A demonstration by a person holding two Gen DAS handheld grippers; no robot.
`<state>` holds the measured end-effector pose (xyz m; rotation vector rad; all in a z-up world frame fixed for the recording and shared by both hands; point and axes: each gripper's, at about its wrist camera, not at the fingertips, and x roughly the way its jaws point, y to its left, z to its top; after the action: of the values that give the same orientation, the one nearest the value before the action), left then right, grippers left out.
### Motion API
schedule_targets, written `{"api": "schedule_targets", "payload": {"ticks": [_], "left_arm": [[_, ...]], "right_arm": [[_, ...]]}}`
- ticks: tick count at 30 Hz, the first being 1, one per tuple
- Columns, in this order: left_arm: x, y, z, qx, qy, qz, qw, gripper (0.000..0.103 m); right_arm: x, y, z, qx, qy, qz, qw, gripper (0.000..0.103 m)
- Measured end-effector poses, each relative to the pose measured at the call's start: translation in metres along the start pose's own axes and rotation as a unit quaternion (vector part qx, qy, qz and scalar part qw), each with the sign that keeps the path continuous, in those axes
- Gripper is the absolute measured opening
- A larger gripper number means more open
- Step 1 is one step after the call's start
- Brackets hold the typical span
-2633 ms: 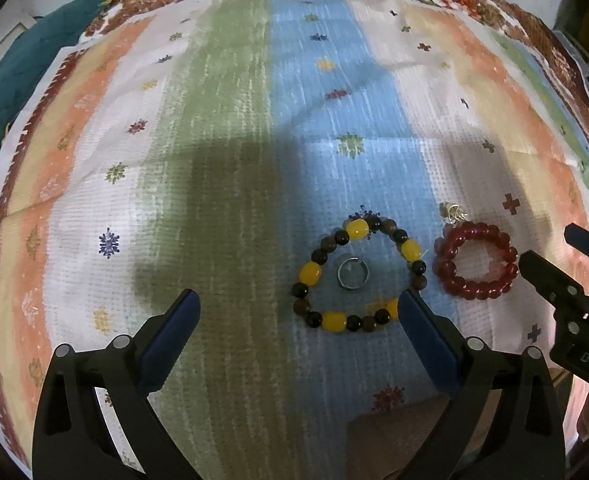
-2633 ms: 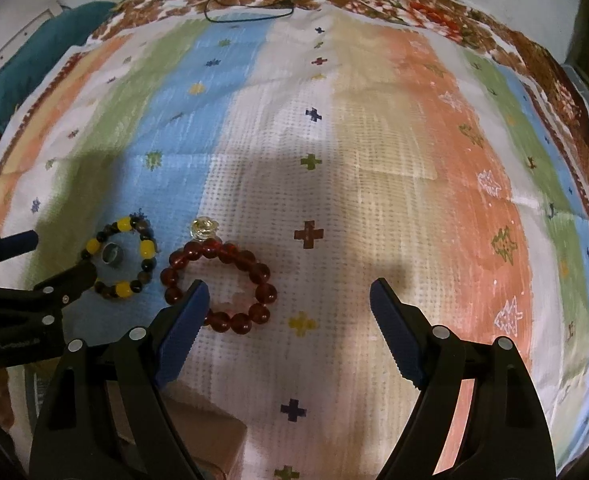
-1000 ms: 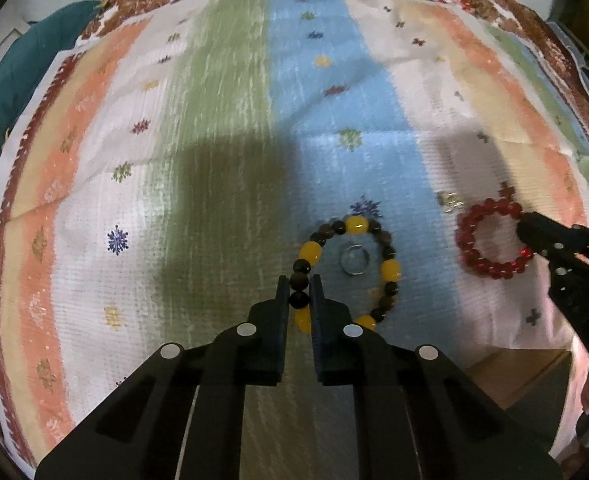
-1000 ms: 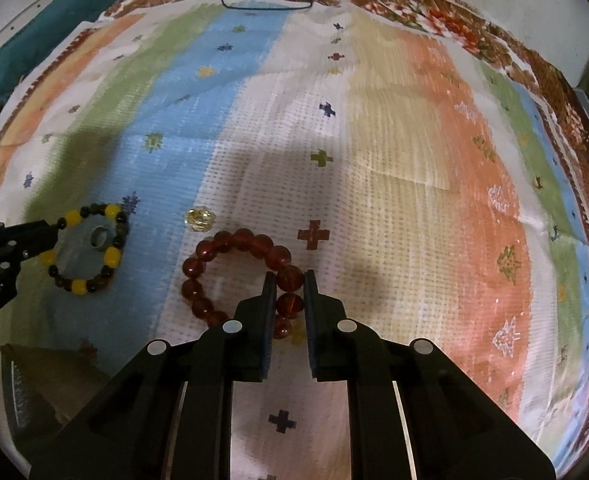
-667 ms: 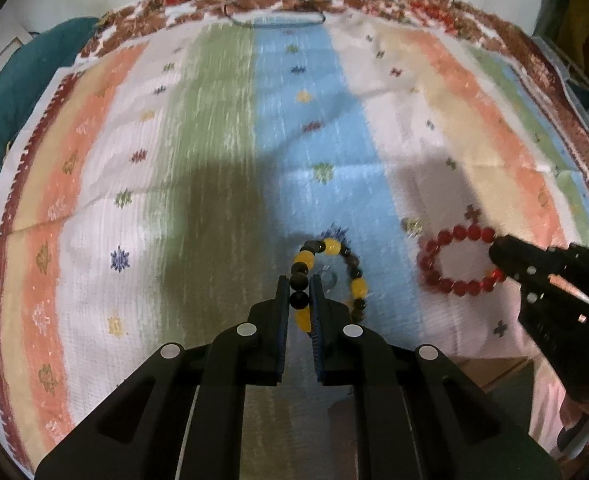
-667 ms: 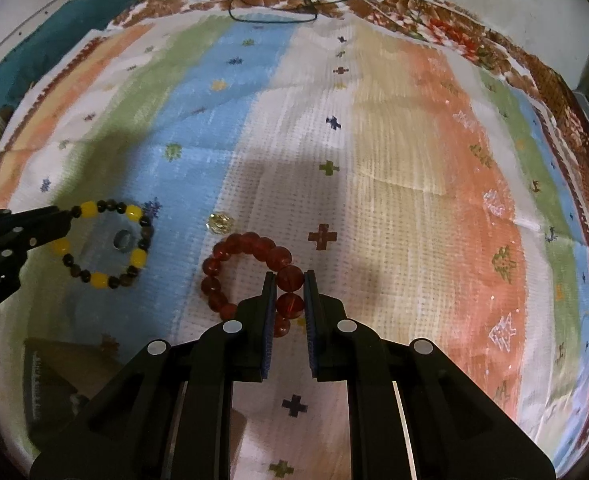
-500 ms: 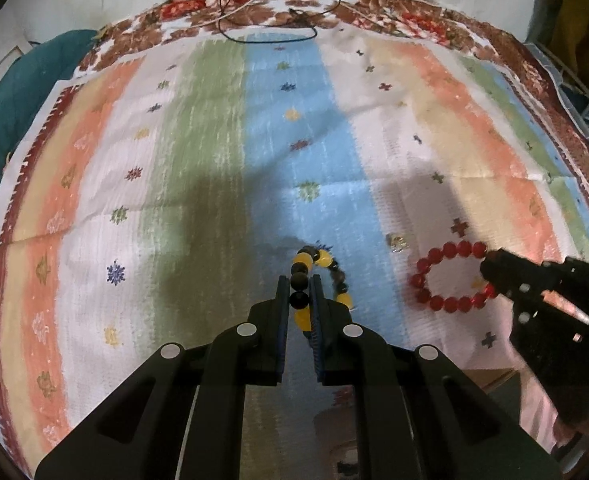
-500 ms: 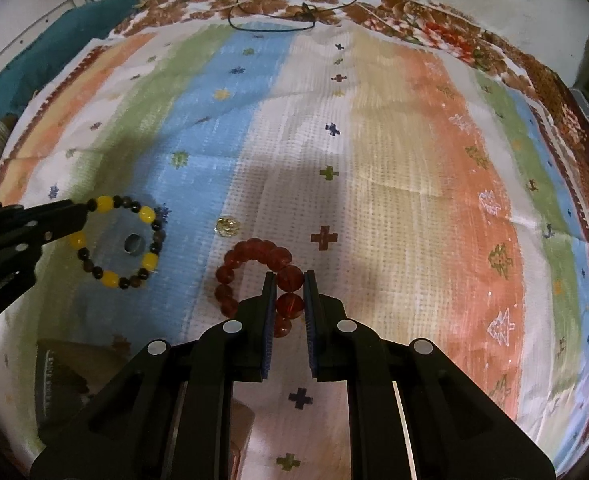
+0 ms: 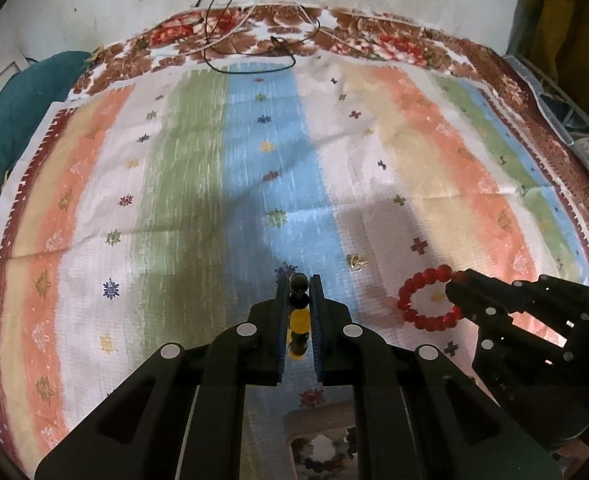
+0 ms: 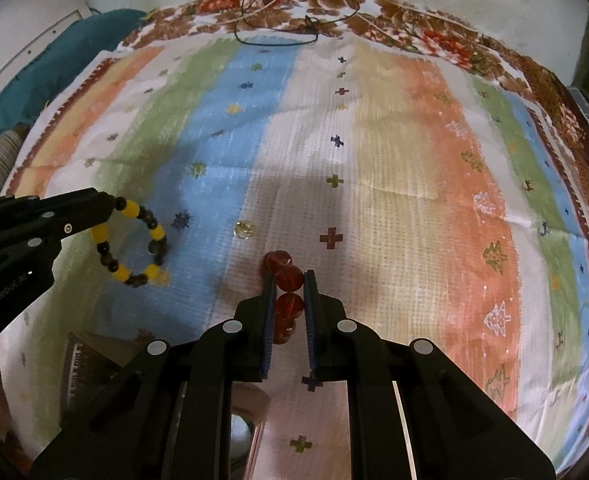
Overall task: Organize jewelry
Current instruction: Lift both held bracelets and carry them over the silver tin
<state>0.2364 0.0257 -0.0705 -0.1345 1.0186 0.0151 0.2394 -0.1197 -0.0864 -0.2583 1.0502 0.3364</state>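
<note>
My left gripper is shut on a bracelet of yellow and dark beads, which hangs edge-on between its fingers. From the right wrist view that bracelet dangles as a loop from the left gripper, off the cloth. My right gripper is shut on a red bead bracelet. In the left wrist view the red bracelet hangs from the right gripper. A small gold ring lies on the cloth between the two.
A striped, patterned cloth covers the surface. A brown box sits at the near edge below the grippers. A black cable lies at the far edge by the wall. A teal cushion lies at the left.
Both grippers, open at first, shut on their bracelets and then rose, lifting them off the cloth. Each bracelet now hangs edge-on in its own view.
</note>
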Motion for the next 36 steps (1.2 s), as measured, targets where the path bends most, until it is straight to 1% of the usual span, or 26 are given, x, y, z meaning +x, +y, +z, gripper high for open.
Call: {"api": "schedule_targets", "payload": {"ticks": [10, 18, 21, 25, 29, 32, 36], "left_arm": [[-0.031, -0.002, -0.003, -0.005, -0.024, -0.012, 0.9996, 0.010], [-0.068, -0.007, -0.009, 0.001, -0.056, -0.020, 0.9982, 0.010], [-0.078, -0.009, -0.013, -0.001, -0.062, -0.030, 0.9976, 0.010], [-0.092, -0.014, -0.019, 0.001, -0.071, -0.037, 0.9967, 0.010], [-0.103, -0.022, -0.026, 0.014, -0.082, -0.036, 0.9959, 0.010], [-0.110, -0.026, -0.030, 0.022, -0.086, -0.039, 0.9953, 0.010], [-0.113, -0.029, -0.037, 0.025, -0.083, -0.042, 0.9954, 0.010]], "right_arm": [[-0.025, 0.006, -0.001, 0.011, -0.019, 0.016, 1.000, 0.014], [-0.058, 0.010, -0.005, 0.013, -0.053, 0.027, 0.998, 0.014], [-0.069, 0.009, -0.009, 0.017, -0.062, 0.034, 0.997, 0.014], [-0.082, 0.012, -0.015, 0.008, -0.078, 0.021, 0.997, 0.014], [-0.092, 0.012, -0.019, 0.009, -0.087, 0.022, 0.996, 0.014], [-0.095, 0.014, -0.023, 0.008, -0.089, 0.024, 0.996, 0.014], [-0.102, 0.013, -0.030, 0.015, -0.088, 0.040, 0.995, 0.014]]}}
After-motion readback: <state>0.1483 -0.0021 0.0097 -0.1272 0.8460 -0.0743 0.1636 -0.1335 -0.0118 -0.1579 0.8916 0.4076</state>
